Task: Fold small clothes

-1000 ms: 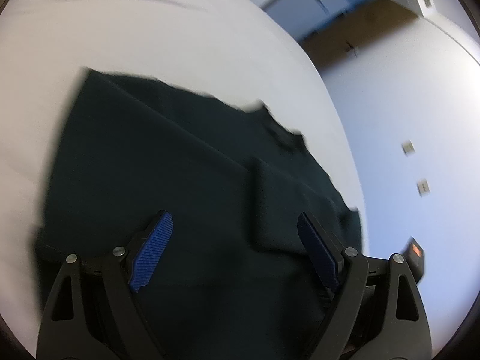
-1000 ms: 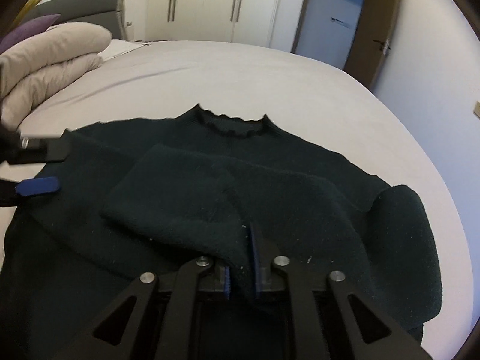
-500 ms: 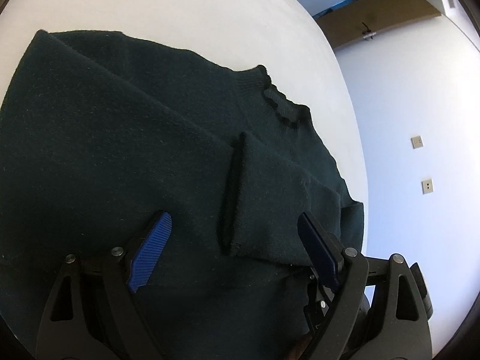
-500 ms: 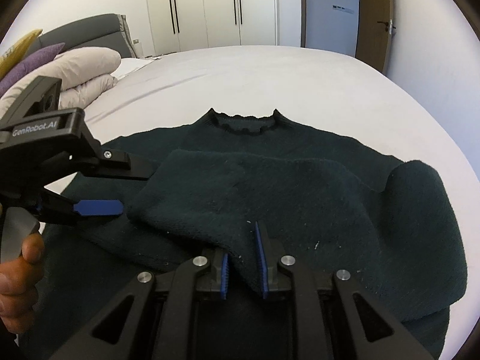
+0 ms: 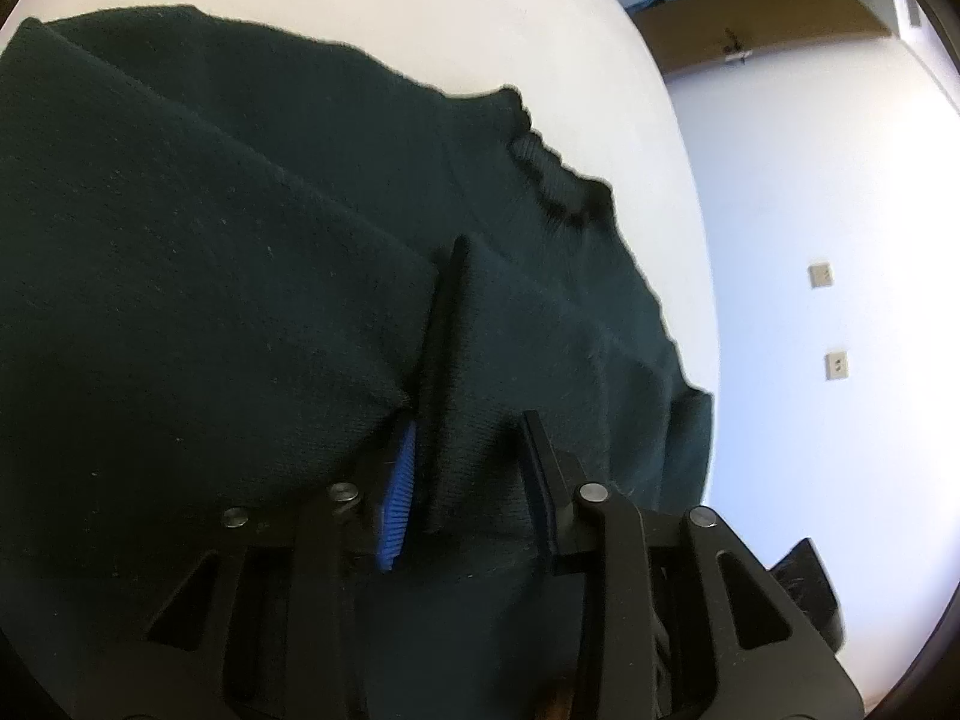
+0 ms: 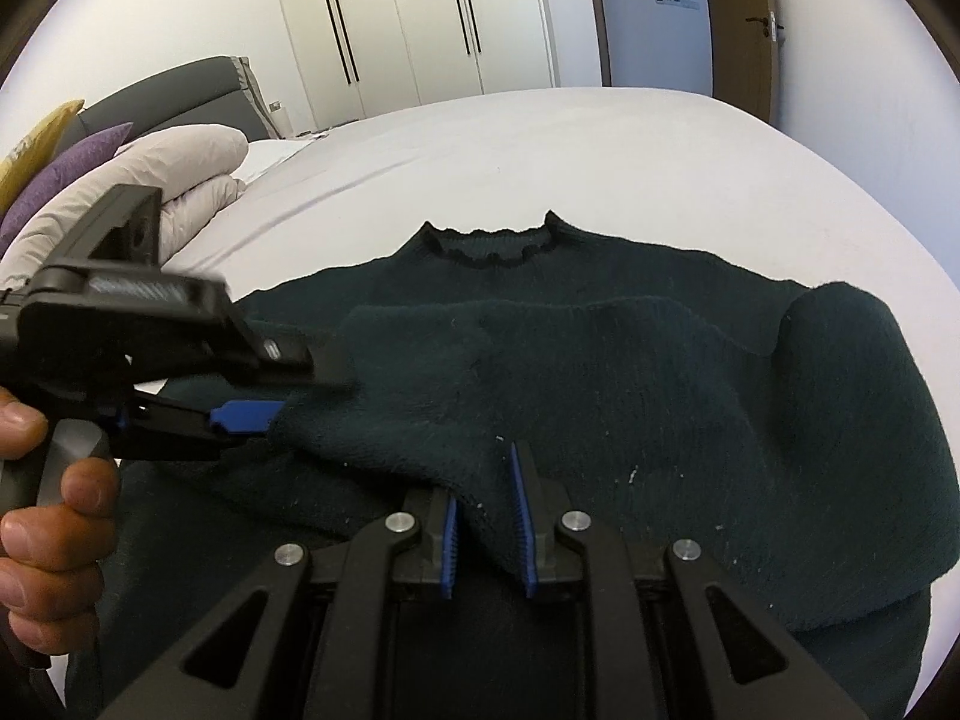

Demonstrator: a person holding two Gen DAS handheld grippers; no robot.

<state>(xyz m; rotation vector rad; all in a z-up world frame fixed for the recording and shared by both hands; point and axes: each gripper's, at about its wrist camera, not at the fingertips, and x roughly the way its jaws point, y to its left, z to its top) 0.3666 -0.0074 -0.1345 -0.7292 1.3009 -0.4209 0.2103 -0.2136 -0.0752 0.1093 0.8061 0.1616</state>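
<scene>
A dark green knit sweater (image 6: 630, 360) lies on a white bed (image 6: 540, 144), collar (image 6: 489, 243) at the far side. One sleeve is folded across the chest. My right gripper (image 6: 486, 480) is shut on the sleeve's near edge (image 6: 480, 498). My left gripper (image 5: 468, 438) has closed around the sleeve's cuff end (image 5: 444, 360), with cloth between its blue pads (image 5: 399, 492). In the right wrist view the left gripper (image 6: 312, 402) comes in from the left, held by a hand (image 6: 42, 480).
A folded pale duvet (image 6: 180, 174) and purple and yellow pillows (image 6: 72, 162) lie at the bed's far left. White wardrobes (image 6: 420, 24) and a door (image 6: 738, 18) stand behind. A white wall (image 5: 810, 240) runs along the bed's right side.
My left gripper moved in over the sweater and closed from wide open onto the sleeve's cuff end. My right gripper kept its hold on the sleeve edge.
</scene>
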